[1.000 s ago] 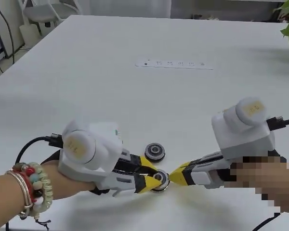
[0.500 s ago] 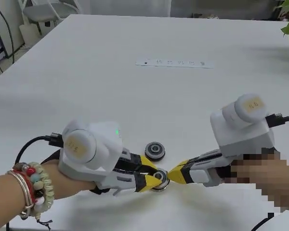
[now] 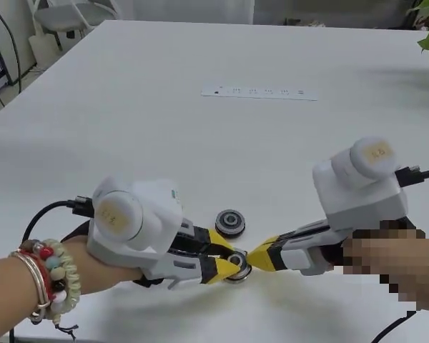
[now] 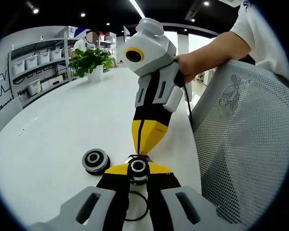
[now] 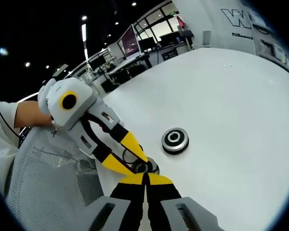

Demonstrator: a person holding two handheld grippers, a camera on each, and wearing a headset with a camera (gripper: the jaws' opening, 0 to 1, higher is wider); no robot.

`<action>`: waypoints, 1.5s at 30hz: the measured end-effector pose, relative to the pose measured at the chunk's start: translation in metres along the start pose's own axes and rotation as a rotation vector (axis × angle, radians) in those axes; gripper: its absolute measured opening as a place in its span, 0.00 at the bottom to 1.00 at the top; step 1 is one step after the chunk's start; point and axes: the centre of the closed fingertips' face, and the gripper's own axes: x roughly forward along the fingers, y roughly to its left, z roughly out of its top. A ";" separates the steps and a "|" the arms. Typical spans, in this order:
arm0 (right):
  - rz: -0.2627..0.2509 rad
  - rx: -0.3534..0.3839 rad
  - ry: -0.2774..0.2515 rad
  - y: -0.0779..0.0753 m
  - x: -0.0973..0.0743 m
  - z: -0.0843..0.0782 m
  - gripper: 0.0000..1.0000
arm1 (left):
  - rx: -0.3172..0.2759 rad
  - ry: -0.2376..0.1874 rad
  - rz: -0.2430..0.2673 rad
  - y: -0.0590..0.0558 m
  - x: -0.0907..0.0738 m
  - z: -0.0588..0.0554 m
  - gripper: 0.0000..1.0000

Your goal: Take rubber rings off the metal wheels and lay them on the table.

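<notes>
Worktop [image 3: 129, 107]: white, broad
Power strip [image 3: 259, 93]: white, lying flat on the far side
Seating: grey mesh chair [image 4: 250, 144]
Shelving [image 4: 33, 72]: white, holding bins
Greenery: potted plant [image 4: 90, 60]
Lighting: ceiling spotlights [image 4: 34, 9]

The left gripper [image 3: 231, 267] lay low and level in the left hand [image 3: 104, 275], whose wrist wore beaded bracelets [image 3: 46, 282]. It pointed toward the person's right with its yellow-tipped jaws clamped on either side of a metal wheel [image 4: 137, 167]. The right gripper [image 3: 256, 259] pointed in from the opposite side, tilted slightly downward, so the two grippers stood nose to nose. Its jaws were pressed together with no gap in the right gripper view, their tip just at the left gripper's tips.
</notes>
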 end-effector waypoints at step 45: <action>-0.006 0.035 -0.009 0.000 0.003 0.003 0.00 | 0.053 -0.010 -0.016 -0.001 -0.001 0.007 0.11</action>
